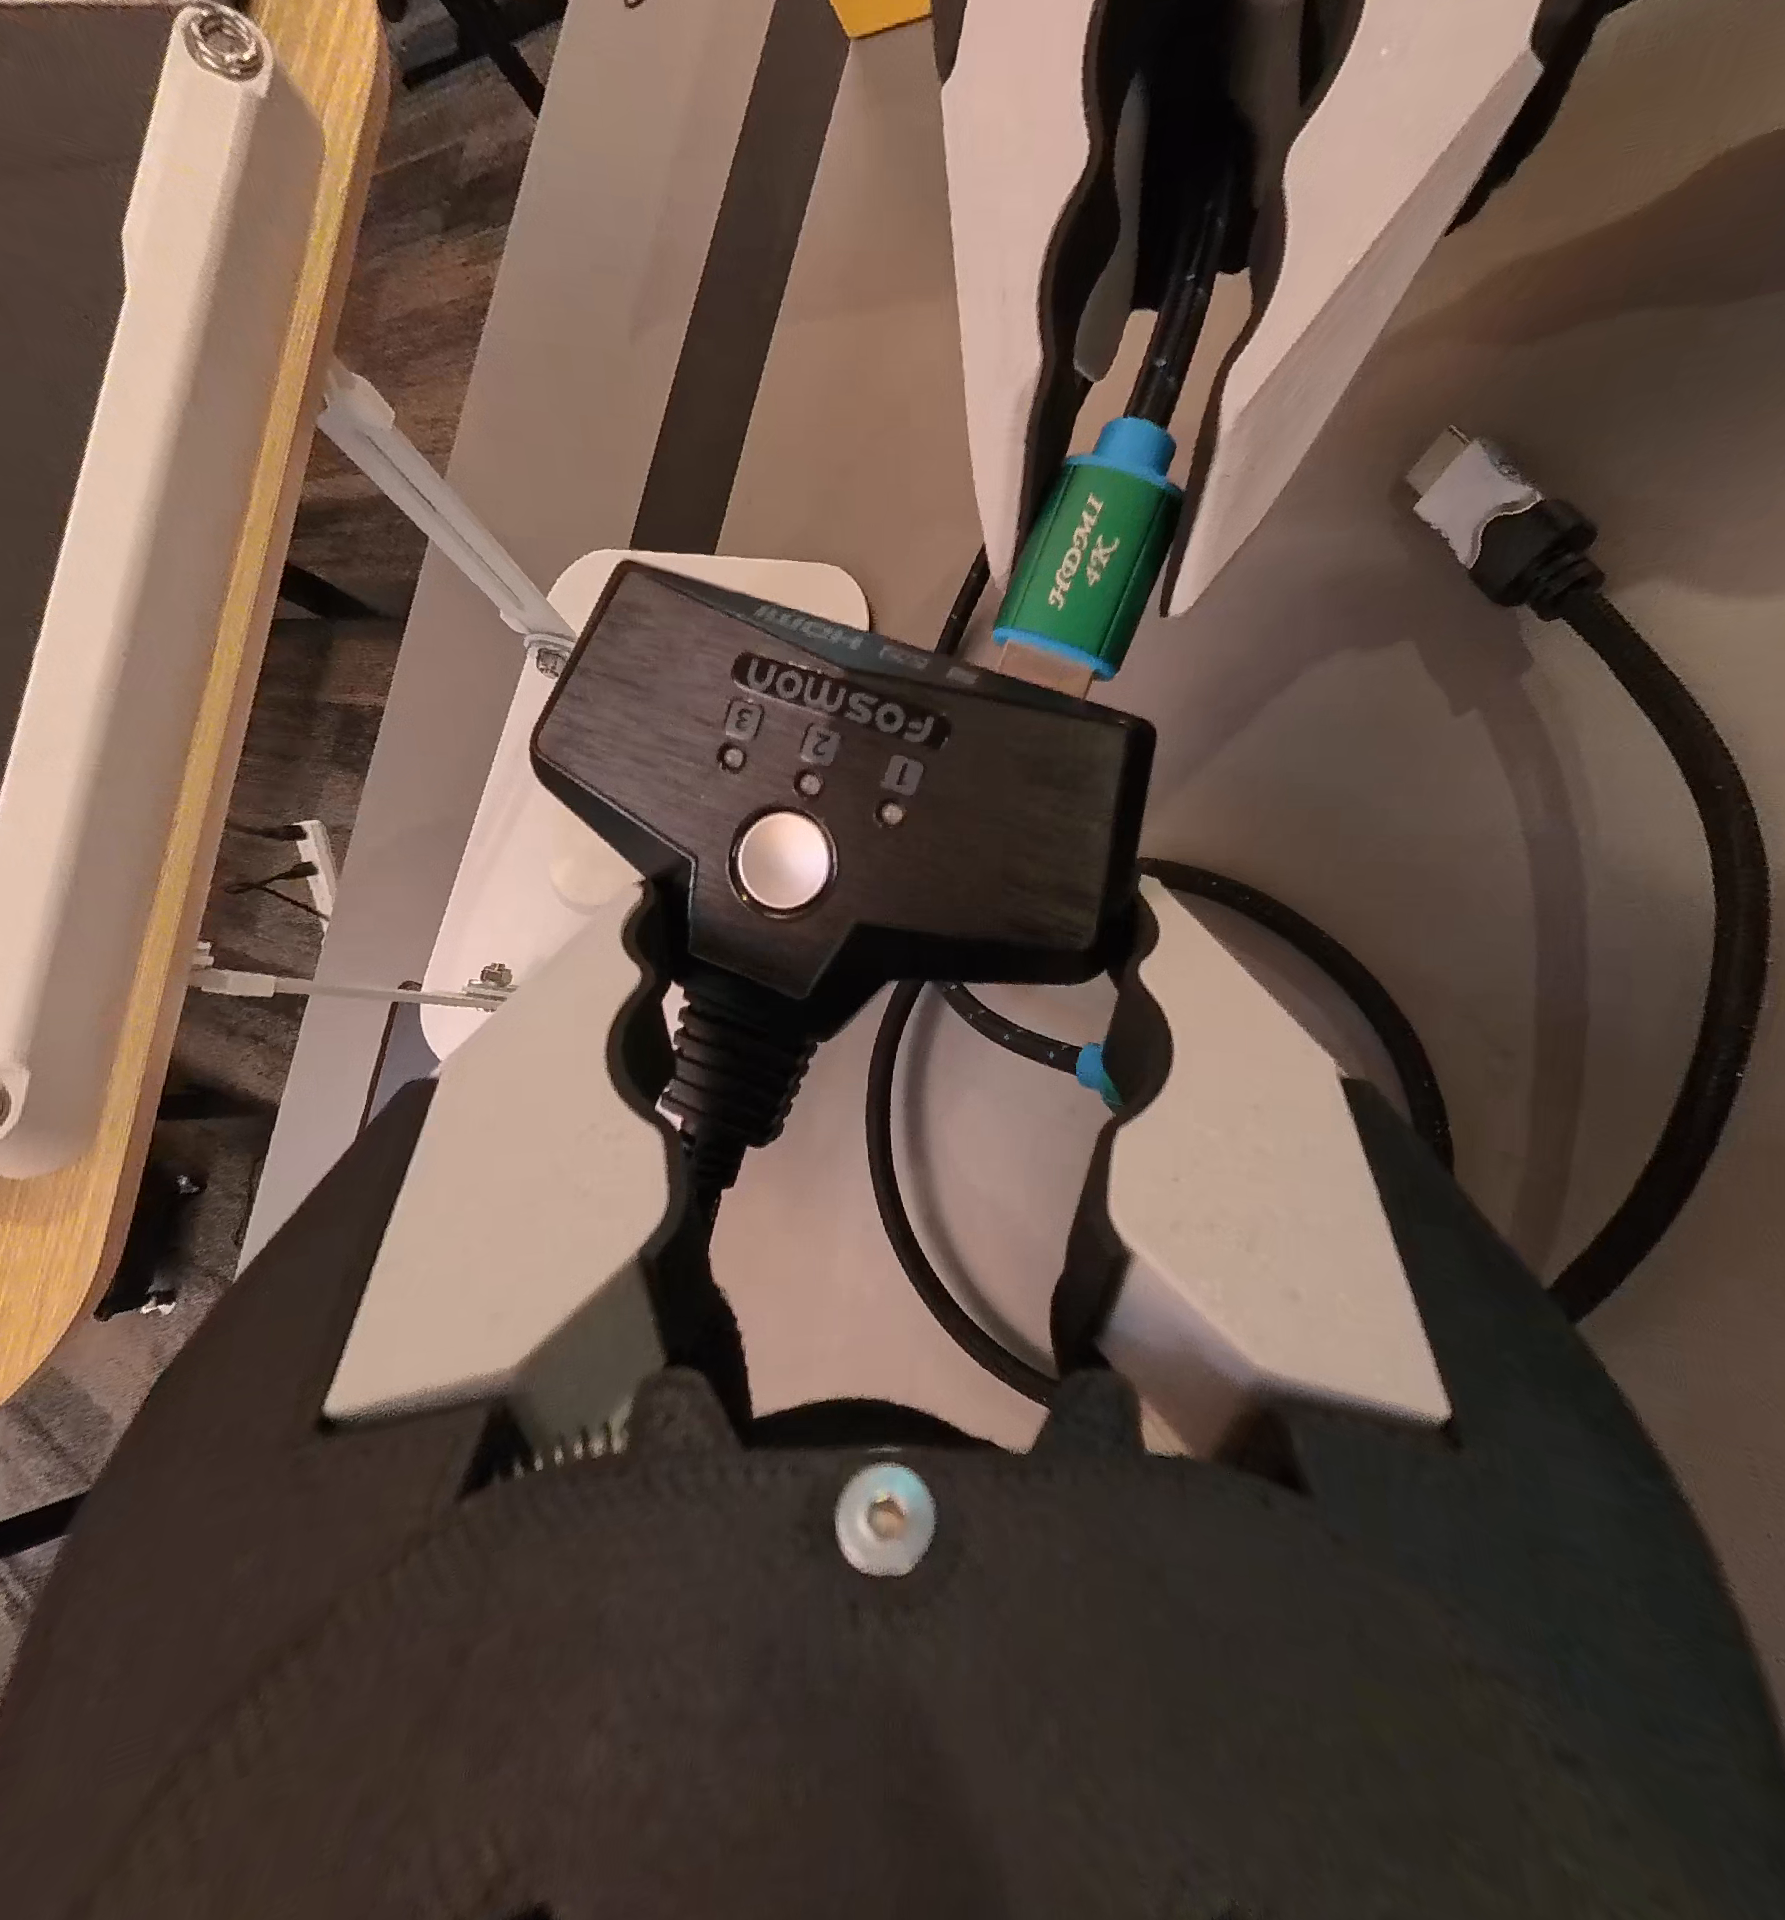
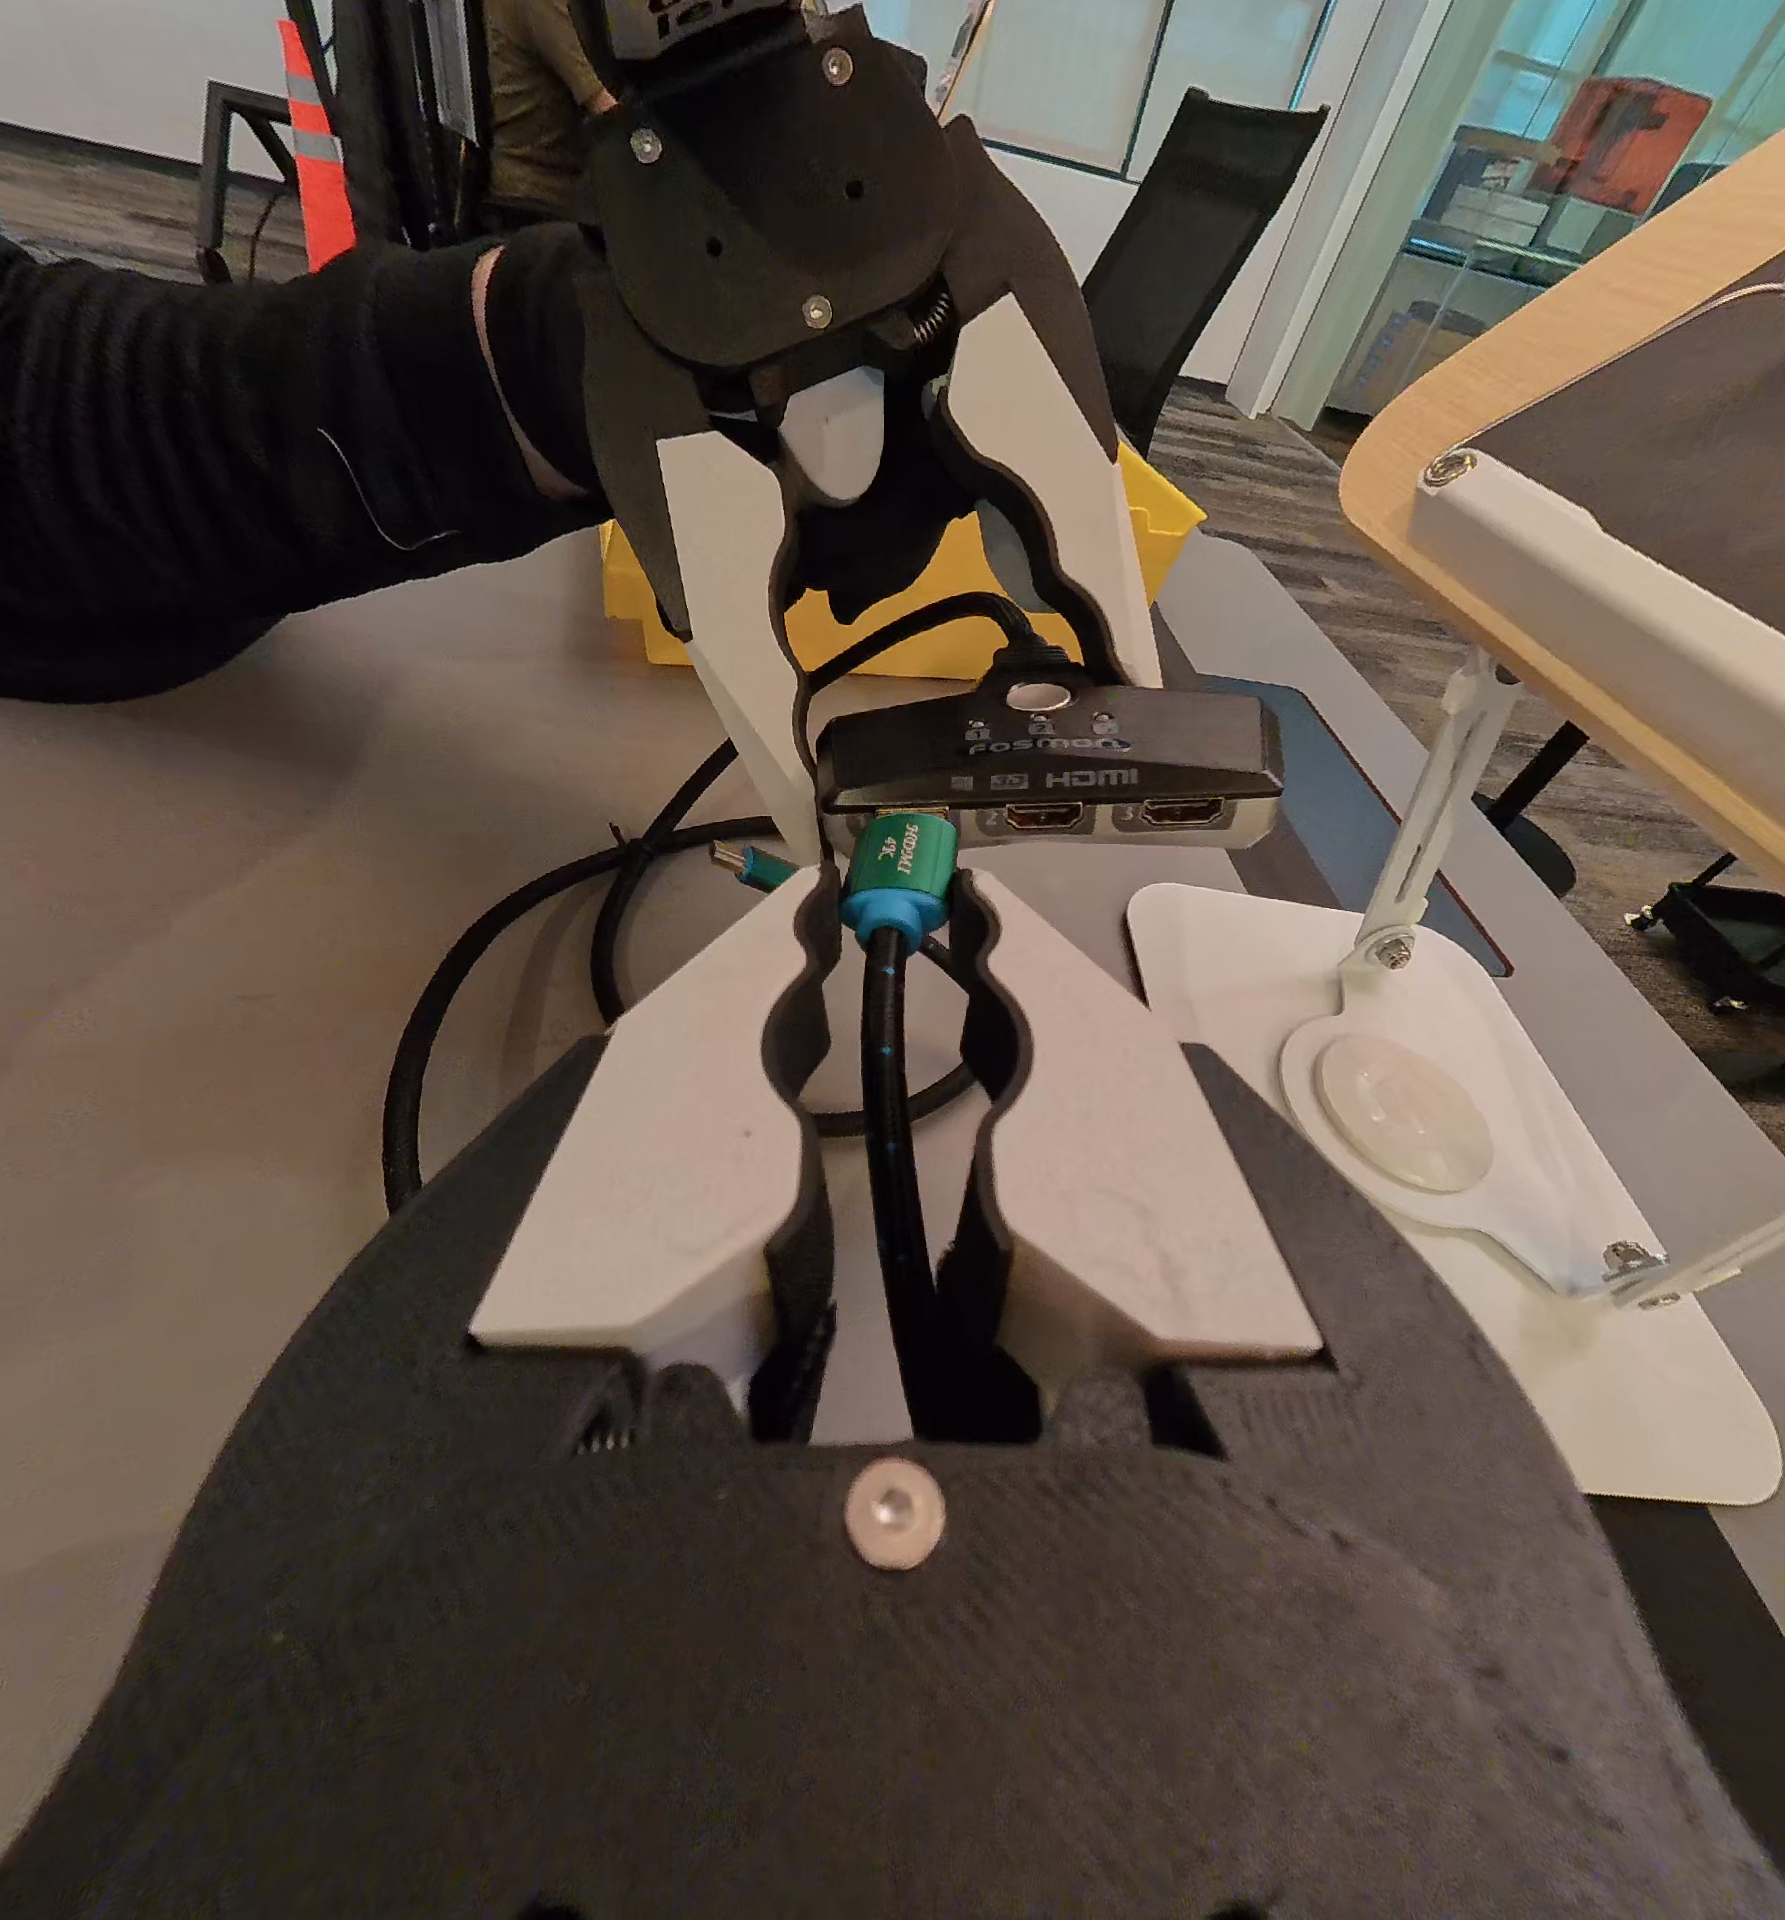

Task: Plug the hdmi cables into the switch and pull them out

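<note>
My left gripper [image 1: 888,935] is shut on the black HDMI switch [image 1: 836,800] and holds it by its sides near the cable end, above the grey table. My right gripper [image 2: 893,883] is shut on the green HDMI plug [image 2: 898,852] with a blue collar. The plug's metal tip sits in the switch's [image 2: 1044,758] leftmost port, with a little metal still showing. The two other ports are empty. In the left wrist view the right gripper [image 1: 1085,582] comes in from the top with the plug [image 1: 1075,561]. A second, grey-and-black HDMI plug [image 1: 1470,499] lies loose on the table.
Black braided cables [image 1: 1698,935] loop on the table under the switch. A white stand base [image 2: 1490,1143] sits to the right, carrying a wood-edged board [image 1: 140,520]. A yellow bin [image 2: 1158,520] stands behind. A person's black sleeve [image 2: 192,468] reaches across the left. The tips of one gripper are about 6 cm away from the tips of the other.
</note>
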### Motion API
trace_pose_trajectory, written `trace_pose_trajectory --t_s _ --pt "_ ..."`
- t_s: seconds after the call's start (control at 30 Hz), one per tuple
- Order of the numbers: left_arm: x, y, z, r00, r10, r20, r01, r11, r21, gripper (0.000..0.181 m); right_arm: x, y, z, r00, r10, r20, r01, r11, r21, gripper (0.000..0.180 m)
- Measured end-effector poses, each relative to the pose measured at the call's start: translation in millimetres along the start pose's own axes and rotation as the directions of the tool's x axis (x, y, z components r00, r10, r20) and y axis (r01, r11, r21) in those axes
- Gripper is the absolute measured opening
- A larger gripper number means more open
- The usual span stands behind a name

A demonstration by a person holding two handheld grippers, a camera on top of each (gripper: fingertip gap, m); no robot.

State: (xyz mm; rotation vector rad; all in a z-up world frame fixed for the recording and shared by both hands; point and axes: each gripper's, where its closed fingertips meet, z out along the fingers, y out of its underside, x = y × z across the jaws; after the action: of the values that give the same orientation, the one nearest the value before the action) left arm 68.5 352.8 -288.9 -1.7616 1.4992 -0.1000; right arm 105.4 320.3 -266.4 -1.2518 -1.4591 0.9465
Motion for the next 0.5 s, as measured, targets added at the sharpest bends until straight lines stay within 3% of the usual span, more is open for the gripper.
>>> trace_pose_trajectory --t_s 0.5 --pt "2.0 -2.3 2.4 1.000 0.013 0.010 -0.013 1.000 0.000 0.082 -1.4 0.6 0.7 1.000 -0.004 0.006 0.004 1.000 -0.008 0.019"
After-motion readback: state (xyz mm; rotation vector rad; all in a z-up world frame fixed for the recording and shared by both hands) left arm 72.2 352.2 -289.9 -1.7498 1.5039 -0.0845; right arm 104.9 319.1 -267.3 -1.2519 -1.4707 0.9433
